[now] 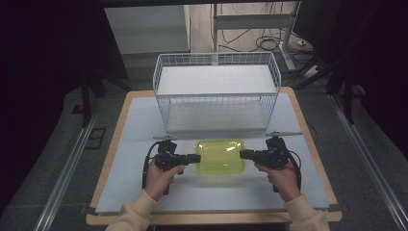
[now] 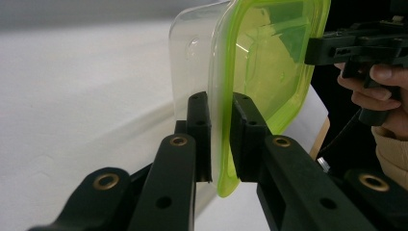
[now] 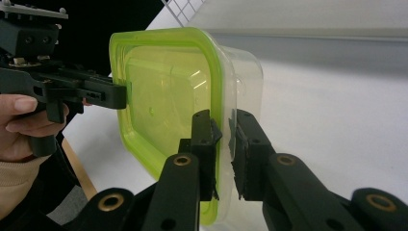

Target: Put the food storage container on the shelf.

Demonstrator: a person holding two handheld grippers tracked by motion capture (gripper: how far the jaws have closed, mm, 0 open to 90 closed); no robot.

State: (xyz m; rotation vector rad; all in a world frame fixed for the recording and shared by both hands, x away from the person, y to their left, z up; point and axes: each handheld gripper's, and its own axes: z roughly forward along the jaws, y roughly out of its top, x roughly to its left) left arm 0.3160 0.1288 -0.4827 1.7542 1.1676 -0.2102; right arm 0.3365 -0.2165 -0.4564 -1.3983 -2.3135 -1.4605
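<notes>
Left gripper (image 1: 197, 158): jaws clamped on the left rim of a lidded container (image 1: 221, 156), one jaw on each face of the green edge; in the left gripper view (image 2: 220, 139) the lid's lip sits pinched between the two black pads. Held by the person's left hand (image 1: 162, 177), cream sleeve at the bottom edge of the high view.

Right gripper (image 1: 243, 154): jaws closed on the container's opposite, right rim; in the right gripper view (image 3: 223, 144) the pads grip the lid edge and the clear wall just behind it. Held by the right hand (image 1: 281, 179).

Container: clear plastic box with a translucent yellow-green lid (image 2: 269, 57), rounded corners, lid seated. It lies between the two grippers, at the middle of the near half of the table, lid facing up in the high view. Whether it rests on the surface or is lifted off it cannot be told.

Table (image 1: 130, 139): pale grey-white mat over a wooden top with light wood edging.

Wire basket (image 1: 216, 91): white, rectangular, open-topped, standing at the far half of the table, near the container but apart from it.
</notes>
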